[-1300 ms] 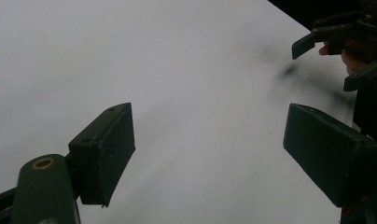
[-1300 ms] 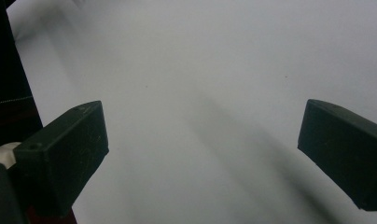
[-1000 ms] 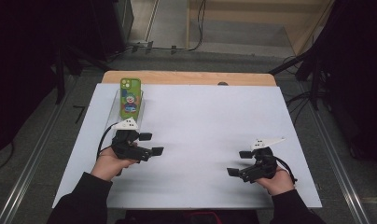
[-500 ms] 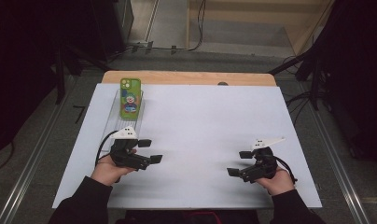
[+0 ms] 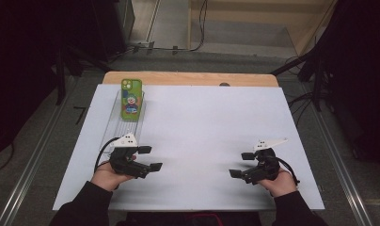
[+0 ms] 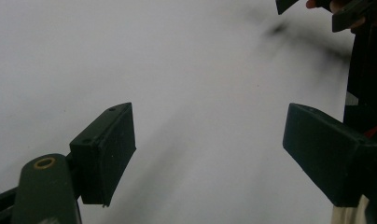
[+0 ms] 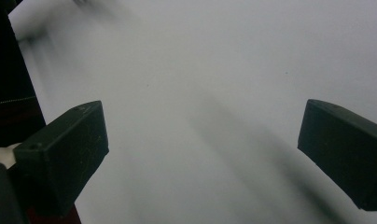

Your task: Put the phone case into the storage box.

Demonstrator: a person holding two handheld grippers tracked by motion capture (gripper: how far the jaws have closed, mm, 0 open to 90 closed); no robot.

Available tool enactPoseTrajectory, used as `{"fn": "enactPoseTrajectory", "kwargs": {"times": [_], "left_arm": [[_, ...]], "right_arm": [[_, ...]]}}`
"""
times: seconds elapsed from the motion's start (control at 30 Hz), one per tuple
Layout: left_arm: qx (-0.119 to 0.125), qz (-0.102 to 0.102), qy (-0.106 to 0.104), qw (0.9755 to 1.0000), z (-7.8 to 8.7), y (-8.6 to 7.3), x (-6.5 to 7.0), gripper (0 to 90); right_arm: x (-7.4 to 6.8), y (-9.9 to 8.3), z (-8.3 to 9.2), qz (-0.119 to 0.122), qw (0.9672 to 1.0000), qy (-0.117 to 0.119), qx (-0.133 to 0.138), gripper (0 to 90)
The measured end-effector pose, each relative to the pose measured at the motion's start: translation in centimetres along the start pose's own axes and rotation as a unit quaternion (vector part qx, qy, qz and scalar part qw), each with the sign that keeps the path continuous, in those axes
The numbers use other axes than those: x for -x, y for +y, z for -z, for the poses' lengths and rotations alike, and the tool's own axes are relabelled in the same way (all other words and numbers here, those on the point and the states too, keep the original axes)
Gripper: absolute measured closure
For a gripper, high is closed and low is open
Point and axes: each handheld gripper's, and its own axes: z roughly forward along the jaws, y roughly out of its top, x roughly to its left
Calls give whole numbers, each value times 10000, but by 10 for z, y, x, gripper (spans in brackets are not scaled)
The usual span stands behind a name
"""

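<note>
Resting near the worktop's (image 5: 188,122) front edge, both tongs (image 5: 148,158) (image 5: 241,165) are gaping empty; next comes reaching for the green phone case (image 5: 131,99).

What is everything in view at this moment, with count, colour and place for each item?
phone case: one, green with a cartoon figure, far left of the table, resting on the clear tray.
clear tray: one, transparent, left side, running from the phone case toward the left gripper.
table cover: one, white, spread over the wooden table.
left gripper: one, black with a grey plate, near left, jaws open over bare cover, nothing between them.
right gripper: one, black with a grey plate, near right, jaws open, nothing between them.
hands: two, in dark sleeves, at the near edge.
</note>
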Motion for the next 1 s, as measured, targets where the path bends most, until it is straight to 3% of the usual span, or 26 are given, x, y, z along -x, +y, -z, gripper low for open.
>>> {"fn": "enactPoseTrajectory", "kwargs": {"times": [0.27, 0.7, 1.0], "left_arm": [[-59, -2, 33, 10000, 2, -10, 3, 177], [70, -129, -14, 9999, 6, -16, 9, 177], [16, -45, -91, 9999, 6, -19, 9, 177]], "right_arm": [[0, 0, 0, 3, 10000, -1, 8, 4], [1, -1, 0, 0, 10000, -2, 0, 4], [1, -1, 0, 14, 10000, -7, 13, 4]]}}
